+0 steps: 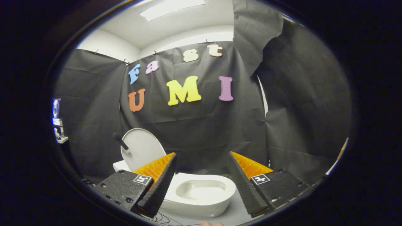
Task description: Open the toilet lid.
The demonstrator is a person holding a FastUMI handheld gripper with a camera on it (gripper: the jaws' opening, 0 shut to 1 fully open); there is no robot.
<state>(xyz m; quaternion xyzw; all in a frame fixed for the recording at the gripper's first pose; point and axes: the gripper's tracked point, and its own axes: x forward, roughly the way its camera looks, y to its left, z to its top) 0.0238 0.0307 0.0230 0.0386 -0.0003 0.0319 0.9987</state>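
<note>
Place: I'm looking into a staged bathroom corner, a recording booth rather than a real home.
Walls: black cloth point(201, 125) hangs all round, pinned up in creased panels, one sheet sagging loose near the top.
Behind the cloth: I can see plain white wall and ceiling above it, with a ceiling light panel point(171, 8) glowing.
Fixture: a white toilet point(201, 194) sits on grey floor, its lid point(141, 150) standing upright against the cloth.
Clutter: thin cables point(163, 218) trail on the floor near me.
</note>
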